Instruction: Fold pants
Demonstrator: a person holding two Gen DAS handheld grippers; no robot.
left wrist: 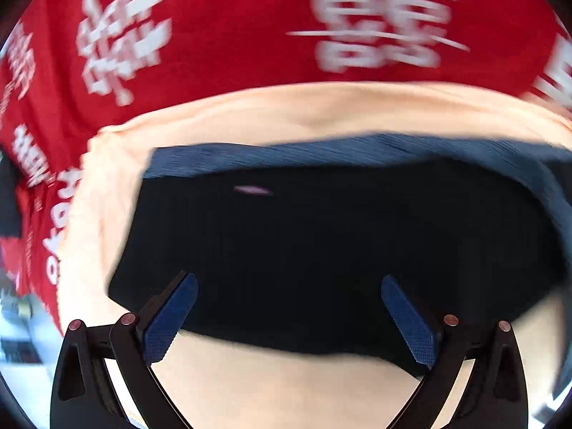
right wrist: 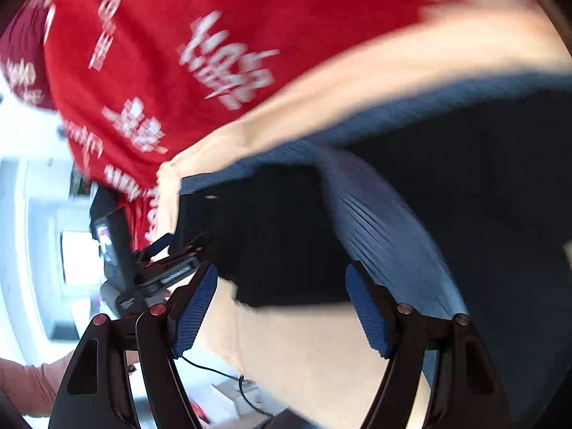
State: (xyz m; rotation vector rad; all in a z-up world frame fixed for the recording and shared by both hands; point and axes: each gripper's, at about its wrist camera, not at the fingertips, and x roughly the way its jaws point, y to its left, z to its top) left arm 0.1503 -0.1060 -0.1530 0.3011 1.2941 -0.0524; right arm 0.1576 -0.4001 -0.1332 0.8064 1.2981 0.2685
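Note:
Dark navy pants (left wrist: 321, 236) lie folded on a peach cloth (left wrist: 271, 114), their ribbed waistband (left wrist: 357, 146) along the far edge. My left gripper (left wrist: 289, 280) hangs over the near part of the pants, jaws wide open and empty. In the right wrist view the pants (right wrist: 279, 236) show a ribbed waistband (right wrist: 386, 221) curving down toward the right finger. My right gripper (right wrist: 281, 268) is open above the pants' near edge, and its pads (right wrist: 195, 307) touch no cloth. Both views are blurred by motion.
A red cloth with white lettering (left wrist: 221, 28) lies beyond the peach cloth (right wrist: 321, 350). In the right wrist view the black body of the other hand-held tool (right wrist: 118, 250) sits at the left. A person's pink sleeve (right wrist: 28, 382) and a thin black cable (right wrist: 214, 370) lie below it.

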